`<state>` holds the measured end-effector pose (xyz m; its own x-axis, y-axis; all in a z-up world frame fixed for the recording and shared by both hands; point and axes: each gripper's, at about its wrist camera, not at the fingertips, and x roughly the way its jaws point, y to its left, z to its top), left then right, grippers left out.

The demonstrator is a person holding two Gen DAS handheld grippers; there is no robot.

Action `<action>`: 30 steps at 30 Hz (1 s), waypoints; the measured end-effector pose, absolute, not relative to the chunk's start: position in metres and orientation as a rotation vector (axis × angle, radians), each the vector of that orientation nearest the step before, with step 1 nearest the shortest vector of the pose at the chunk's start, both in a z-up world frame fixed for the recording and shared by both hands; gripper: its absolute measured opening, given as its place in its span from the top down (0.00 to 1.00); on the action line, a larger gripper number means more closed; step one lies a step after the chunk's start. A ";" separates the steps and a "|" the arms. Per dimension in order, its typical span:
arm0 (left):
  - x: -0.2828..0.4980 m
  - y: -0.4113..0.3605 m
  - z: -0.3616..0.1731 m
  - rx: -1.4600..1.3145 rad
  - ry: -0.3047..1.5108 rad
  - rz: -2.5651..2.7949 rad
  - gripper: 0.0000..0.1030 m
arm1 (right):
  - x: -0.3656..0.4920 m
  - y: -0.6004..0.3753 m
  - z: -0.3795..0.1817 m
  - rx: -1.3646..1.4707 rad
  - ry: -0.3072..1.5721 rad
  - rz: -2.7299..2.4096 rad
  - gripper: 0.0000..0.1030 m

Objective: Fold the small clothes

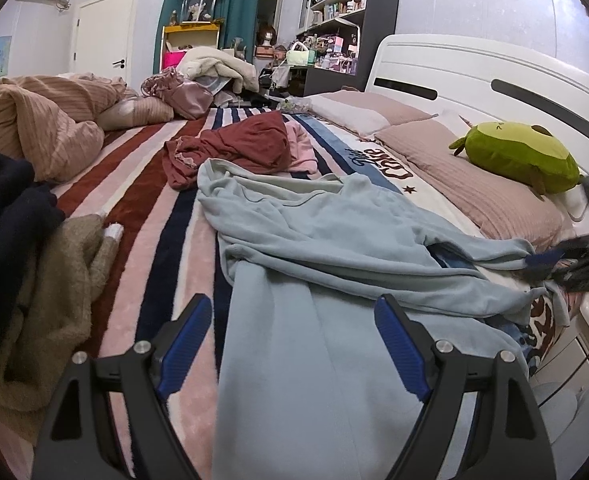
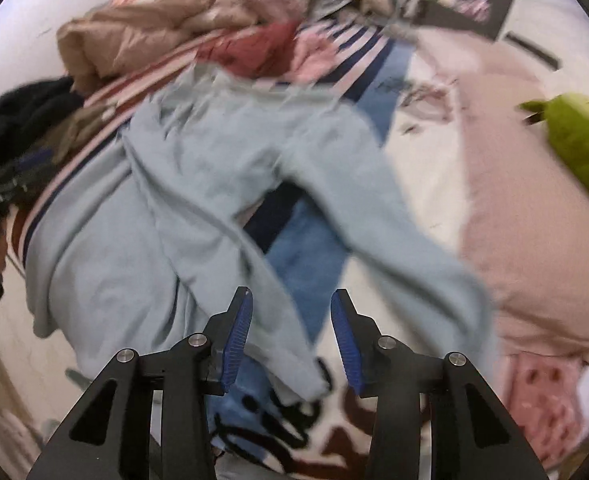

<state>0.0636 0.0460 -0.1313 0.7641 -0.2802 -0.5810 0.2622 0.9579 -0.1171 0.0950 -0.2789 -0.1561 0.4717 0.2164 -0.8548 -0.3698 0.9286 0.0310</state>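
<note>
Though spread wide, gripped nothing: left tongs (image 1: 292,304), poised low over the near end of the blue garment (image 1: 334,240), smooth cloth lying flat between and ahead of both pads.

Right tongs (image 2: 292,294): stood about half open, likewise without a hold; hung just above a cuff (image 2: 310,380) of the same garment, sleeve running forward and left from between the fingers. Right view blurred, so exact contact with the cuff could not be told.

Garment: lay crumpled on the striped blanket (image 1: 154,220), body bunched ahead of the left tongs, second sleeve (image 2: 394,216) thrown out ahead and right of the right tongs, across a pillow.

Likely faults, as judged:
- Could have pinched blanket pile together with the cuff, given how low the right tongs hung; would have lifted bedding with the fold.
- Could have caught only the top layer under the left tongs, leaving the lower layer behind and skewing the fold.
- Could have locked in creases if folded before the bunched body was flattened.
- Could have dragged the red garment (image 1: 234,148), touching the far edge ahead of the left tongs, on any hard pull.
- Could have missed the cuff altogether if closed while moving fast, as the blur suggested.
</note>
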 end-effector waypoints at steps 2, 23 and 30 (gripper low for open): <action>0.064 0.048 -0.132 -0.032 0.640 -0.293 0.21 | 0.098 -0.269 -0.176 -0.191 1.071 0.399 0.65; 0.076 0.060 -0.139 -0.039 0.656 -0.248 0.21 | 0.131 -0.267 -0.200 -0.210 1.101 0.325 1.00; 0.085 0.072 -0.139 -0.047 0.648 -0.224 0.21 | 0.152 -0.219 -0.150 -0.187 0.931 0.477 0.58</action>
